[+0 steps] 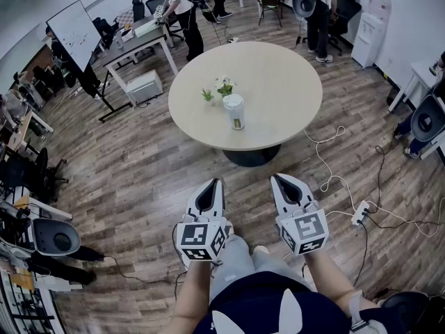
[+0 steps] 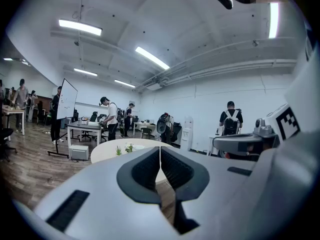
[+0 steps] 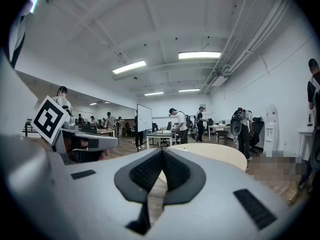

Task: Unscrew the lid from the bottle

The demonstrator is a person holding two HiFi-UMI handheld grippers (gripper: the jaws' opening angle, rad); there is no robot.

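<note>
A white-lidded bottle (image 1: pixel 234 111) stands upright near the middle of the round beige table (image 1: pixel 278 89). Both grippers hang well short of the table, over the wooden floor in front of the person's body. My left gripper (image 1: pixel 217 182) is shut with nothing between its jaws, and my right gripper (image 1: pixel 277 178) is shut and empty too. In the left gripper view the left gripper (image 2: pixel 160 149) points at the table (image 2: pixel 107 149) far ahead. The right gripper (image 3: pixel 162 152) in its own view also faces the table (image 3: pixel 215 154). The bottle is hidden in both gripper views.
Two small potted plants (image 1: pixel 217 89) stand on the table beside the bottle. Cables and a power strip (image 1: pixel 359 213) lie on the floor at right. A whiteboard (image 1: pixel 73 33), desks, chairs and several people fill the far side of the room.
</note>
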